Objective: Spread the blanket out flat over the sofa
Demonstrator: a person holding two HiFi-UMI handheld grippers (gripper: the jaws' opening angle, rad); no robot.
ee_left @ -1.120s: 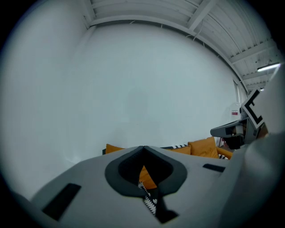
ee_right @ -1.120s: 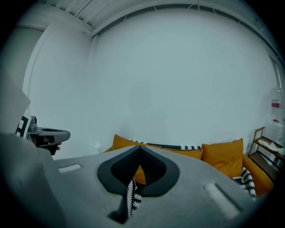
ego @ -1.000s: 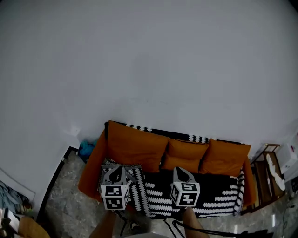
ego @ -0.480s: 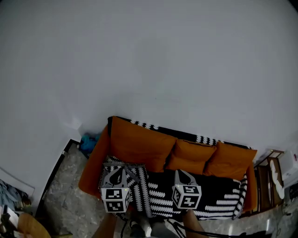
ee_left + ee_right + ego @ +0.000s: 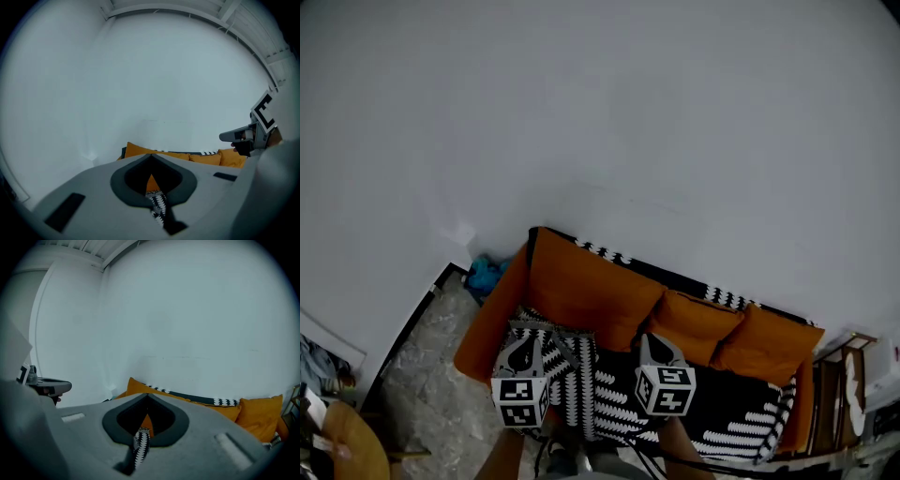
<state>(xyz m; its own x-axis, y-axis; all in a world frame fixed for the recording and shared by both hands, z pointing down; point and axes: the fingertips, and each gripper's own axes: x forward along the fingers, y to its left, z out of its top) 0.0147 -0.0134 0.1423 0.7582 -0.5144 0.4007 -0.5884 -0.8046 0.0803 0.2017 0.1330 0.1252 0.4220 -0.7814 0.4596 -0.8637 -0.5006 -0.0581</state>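
**Sofa** (image 5: 492, 323): orange, set against a plain white wall (image 5: 600, 112). One wide back cushion (image 5: 586, 291) sits at its left. Two smaller cushions (image 5: 698, 323) (image 5: 773, 342) sit to the right.

**Blanket** (image 5: 609, 398): black with white zigzag rows. It lies across the sofa seat from the left cushion to the right arm. A bunched fold is raised at the seat's front left. A patterned strip also shows along the top of the backrest, behind the cushions.

**Left tongs** (image 5: 528, 339): clamped tight on the blanket. A narrow tuft of the zigzag cloth is nipped in the slit between the jaws. They are held over the left part of the seat, beside the bunched fold.

**Right tongs** (image 5: 650, 339): likewise closed on the blanket, with a thin roll of cloth pinched between the jaws. They are held near the middle of the seat, to the right of the left tongs.

**Marker cubes** (image 5: 520, 401) (image 5: 666, 389): one on each tool. Each face has a square black-and-white code. This is the only print in view, and it has no legible letters.

**Floor** (image 5: 422, 375): mottled grey stone.

**Blue bundle** (image 5: 486, 275): on the floor at the sofa's left end, against the wall.

**Wooden rack** (image 5: 834, 384): stands just beyond the sofa's right arm.
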